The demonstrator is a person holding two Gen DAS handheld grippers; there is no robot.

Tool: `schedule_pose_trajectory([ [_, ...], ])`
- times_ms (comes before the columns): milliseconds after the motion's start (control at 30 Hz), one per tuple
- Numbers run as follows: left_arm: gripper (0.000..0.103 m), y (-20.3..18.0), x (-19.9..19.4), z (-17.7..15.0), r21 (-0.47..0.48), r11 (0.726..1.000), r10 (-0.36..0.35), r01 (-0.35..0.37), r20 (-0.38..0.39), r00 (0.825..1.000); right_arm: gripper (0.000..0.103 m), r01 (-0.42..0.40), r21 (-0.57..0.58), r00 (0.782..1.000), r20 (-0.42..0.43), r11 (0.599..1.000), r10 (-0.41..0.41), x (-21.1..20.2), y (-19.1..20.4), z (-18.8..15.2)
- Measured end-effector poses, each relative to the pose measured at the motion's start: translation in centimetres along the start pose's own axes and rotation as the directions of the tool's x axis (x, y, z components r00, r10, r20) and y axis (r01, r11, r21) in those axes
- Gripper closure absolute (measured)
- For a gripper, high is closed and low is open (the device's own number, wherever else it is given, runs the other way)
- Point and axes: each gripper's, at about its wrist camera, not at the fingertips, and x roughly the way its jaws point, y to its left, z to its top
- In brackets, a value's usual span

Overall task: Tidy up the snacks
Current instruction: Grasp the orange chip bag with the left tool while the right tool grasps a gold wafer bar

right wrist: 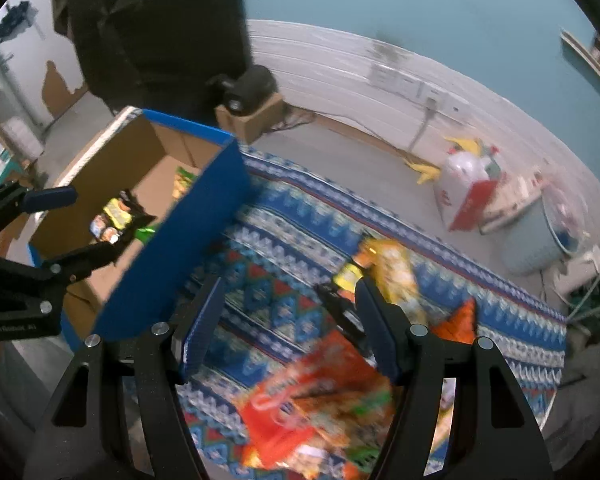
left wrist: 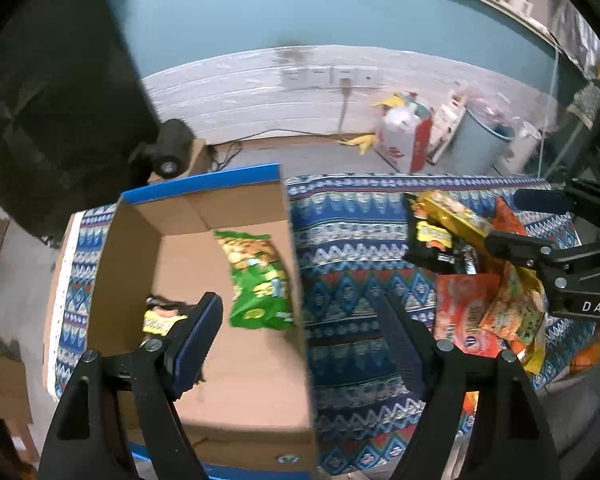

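Observation:
An open cardboard box (left wrist: 236, 392) with blue outer walls (right wrist: 188, 248) stands on a patterned cloth. Inside it lie a green snack bag (left wrist: 260, 280) and a black-and-yellow pack (left wrist: 162, 316). My left gripper (left wrist: 298, 312) hangs open over the box's right wall, holding nothing; the right wrist view shows it at the box's near side (right wrist: 80, 228). My right gripper (right wrist: 290, 296) is open above a blurred orange-red bag (right wrist: 312, 400), not gripping it. A yellow bag (right wrist: 392, 272) and a black pack (right wrist: 340, 304) lie beyond it. In the left wrist view the right gripper (left wrist: 508, 220) hovers over the snack pile (left wrist: 468, 304).
The blue patterned cloth (left wrist: 348, 240) covers the work surface, with grey floor behind it. A black device on a small carton (right wrist: 252, 92) stands behind the box. At the back right are a white-and-red bag (right wrist: 464, 192) and a grey bin (right wrist: 536, 240). A dark garment (right wrist: 152, 20) hangs at the upper left.

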Motion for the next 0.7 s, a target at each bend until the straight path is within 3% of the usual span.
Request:
schedule_pose_trajectory([
  [700,0.022,-11.0,5.4,-1.6,0.17,0.981,-0.07,0.095,-0.147,0.987,0.036,0.137,0.234,0.99,-0.077,0.962,-0.122,-1.9,-12.8,-10.4],
])
